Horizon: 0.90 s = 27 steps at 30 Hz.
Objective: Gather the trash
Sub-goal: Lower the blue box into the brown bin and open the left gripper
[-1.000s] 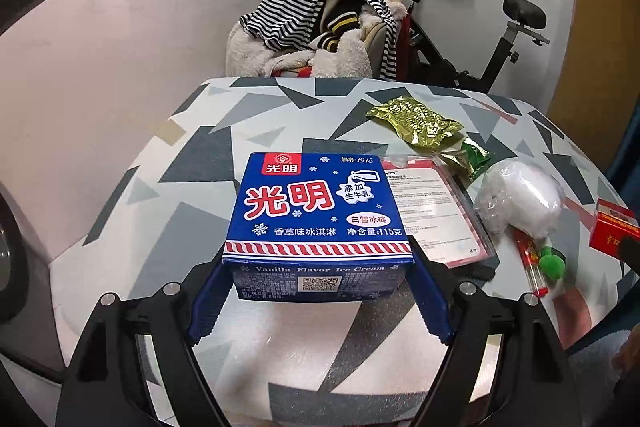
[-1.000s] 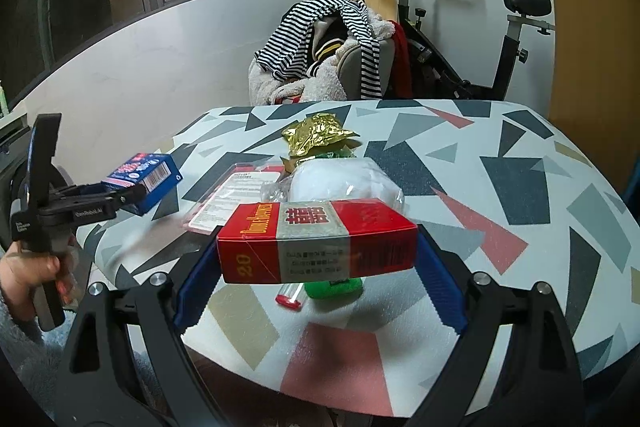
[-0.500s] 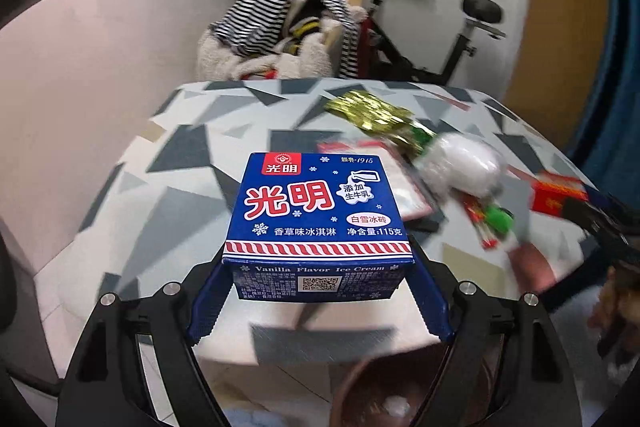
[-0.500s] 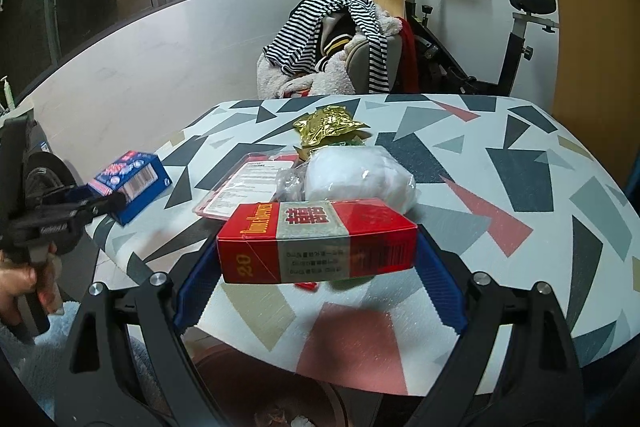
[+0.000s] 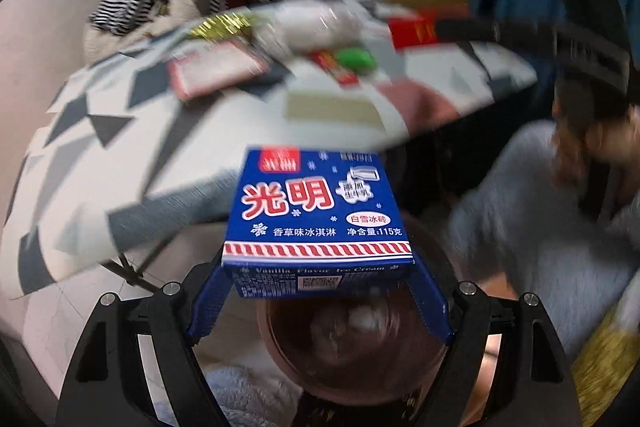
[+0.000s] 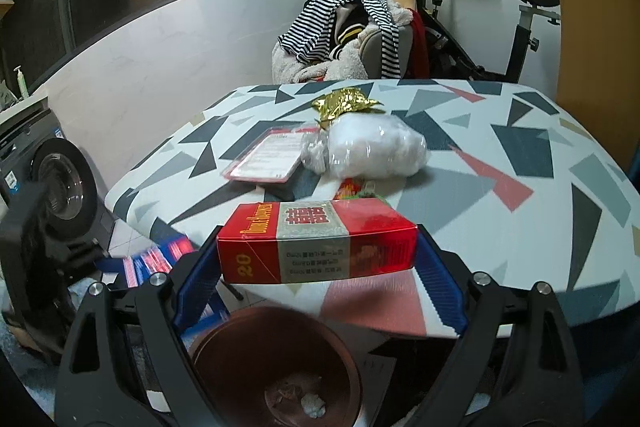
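Off the near edge of the table [image 6: 500,163], the left gripper [image 5: 320,291] clamps a blue ice cream box [image 5: 318,203] above a brown bin [image 5: 352,355]. The right gripper [image 6: 318,263] pinches a red cigarette pack [image 6: 316,239] over the table's near edge, just above that bin. Farther back lie a white bag [image 6: 372,151], a gold wrapper [image 6: 344,103] and a flat packet [image 6: 268,159].

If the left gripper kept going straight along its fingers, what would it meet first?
Probably the brown bin: the left gripper, clamped on the blue ice cream box, points down over its mouth, though depth is unclear.
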Tool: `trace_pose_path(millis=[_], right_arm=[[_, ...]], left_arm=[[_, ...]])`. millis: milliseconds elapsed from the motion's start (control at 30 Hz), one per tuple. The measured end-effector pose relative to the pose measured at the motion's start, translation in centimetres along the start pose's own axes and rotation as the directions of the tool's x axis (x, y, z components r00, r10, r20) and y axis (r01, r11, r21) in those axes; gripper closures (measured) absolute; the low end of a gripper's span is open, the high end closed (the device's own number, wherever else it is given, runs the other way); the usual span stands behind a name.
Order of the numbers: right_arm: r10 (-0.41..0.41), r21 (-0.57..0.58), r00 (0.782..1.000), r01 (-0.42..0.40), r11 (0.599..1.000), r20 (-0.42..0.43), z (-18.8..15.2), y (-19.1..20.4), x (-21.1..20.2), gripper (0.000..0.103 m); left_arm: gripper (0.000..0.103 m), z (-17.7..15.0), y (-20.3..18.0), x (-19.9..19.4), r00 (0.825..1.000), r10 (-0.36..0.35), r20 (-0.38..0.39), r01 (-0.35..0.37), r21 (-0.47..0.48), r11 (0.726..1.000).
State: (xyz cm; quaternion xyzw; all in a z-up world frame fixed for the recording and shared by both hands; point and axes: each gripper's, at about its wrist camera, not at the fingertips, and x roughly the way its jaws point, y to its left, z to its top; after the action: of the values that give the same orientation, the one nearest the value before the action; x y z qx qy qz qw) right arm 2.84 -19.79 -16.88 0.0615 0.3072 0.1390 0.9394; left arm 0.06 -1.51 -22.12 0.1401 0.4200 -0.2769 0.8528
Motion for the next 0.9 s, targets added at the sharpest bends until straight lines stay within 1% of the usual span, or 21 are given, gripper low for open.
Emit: trace_pose_path(millis=[133,267,467,600,633,667,800,900], right_arm=[[-0.002,0.015,1.0,0.003,1.0,-0.015,-1.0,0.0,-0.1,0.015],[-0.004,0.015,1.0,0.004,1.0,-0.023,-1.6,0.1,-0.2,0.015],[-0.011,0.017,1.0,0.011,1.0,-0.028,-2.0,0.1,-0.3,0.015],[-0.011,0.021,0.999,0.012,1.0,-0.036,-2.4,0.0,-0.2,0.015],[-0.01,0.021,0.999,0.011,1.0,-0.038,-2.6,0.0,-0.2,0.015],[-0.009,0.02,0.999,0.01,1.0,-0.039,-2.6,0.0,-0.2,0.015],[-0.005,-0.007,0.999,0.005,1.0,-0.045,-3.0,0.5,0.1,0.015],[-0.002,-0.034,0.999,0.0,0.999,-0.051,-3.4,1.0,0.2,0.015]], left_arm=[[0.024,-1.4,-0.8,2.8,0.993,-0.03,-0.115,0.034,0.031,0.999],[0.024,-1.9,-1.8,4.2,0.983,-0.068,-0.171,0.079,0.062,0.995],[0.024,-2.2,-1.8,6.2,0.972,-0.07,-0.223,0.084,0.052,0.995],[0.023,-2.1,-1.1,6.3,0.973,-0.082,-0.215,0.088,0.018,0.996],[0.022,-2.0,-0.9,6.2,0.974,-0.088,-0.208,0.091,0.008,0.996],[0.018,-1.9,-0.7,6.0,0.976,-0.09,-0.196,0.092,0.0,0.996],[0.014,-1.5,0.0,4.8,0.988,-0.079,-0.136,0.075,-0.031,0.997],[0.013,-1.2,1.0,3.2,0.997,-0.042,-0.068,0.036,-0.08,0.996]])
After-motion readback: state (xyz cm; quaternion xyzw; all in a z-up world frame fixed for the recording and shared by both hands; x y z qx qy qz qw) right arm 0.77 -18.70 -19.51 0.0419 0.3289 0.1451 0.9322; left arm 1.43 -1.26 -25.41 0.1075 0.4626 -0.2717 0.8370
